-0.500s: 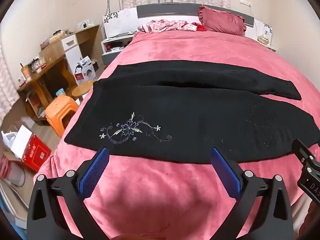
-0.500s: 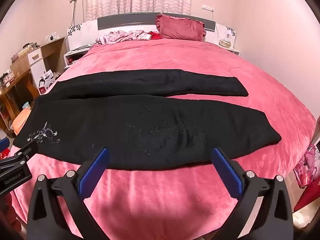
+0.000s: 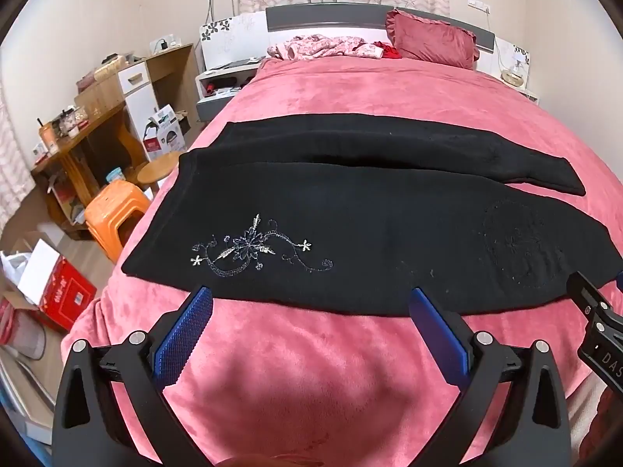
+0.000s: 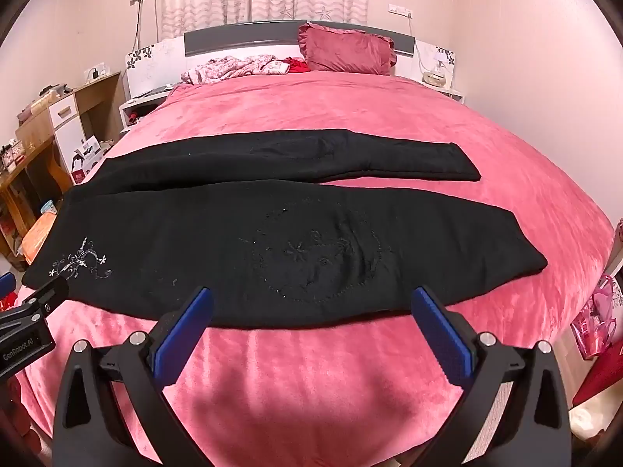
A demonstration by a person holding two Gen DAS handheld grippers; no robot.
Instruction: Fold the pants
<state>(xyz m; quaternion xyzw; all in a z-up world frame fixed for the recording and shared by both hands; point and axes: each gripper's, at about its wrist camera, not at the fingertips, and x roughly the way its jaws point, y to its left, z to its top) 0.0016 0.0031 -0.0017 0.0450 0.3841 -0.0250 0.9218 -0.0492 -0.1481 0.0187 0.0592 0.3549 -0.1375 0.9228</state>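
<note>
Pants (image 3: pixel 350 233): black, flat on the pink bed (image 3: pixel 350 89), just ahead of both fingertips.
Long axis: crosswise, waistband left, hems right.
Left hand-held gripper (image 3: pixel 311 307): spread wide, holding nothing.
Right hand-held gripper (image 4: pixel 311 307): spread wide, holding nothing.

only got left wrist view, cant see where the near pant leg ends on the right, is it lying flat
Observer: Yes, the cuff lies flat on the bed, short of its right side.
Operator: right gripper open?
Observer: The right gripper is wide open and empty, fingertips at the near edge of the pants.
Operator: anything beyond that side
Observer: A pink bag sits beside the bed.
</note>
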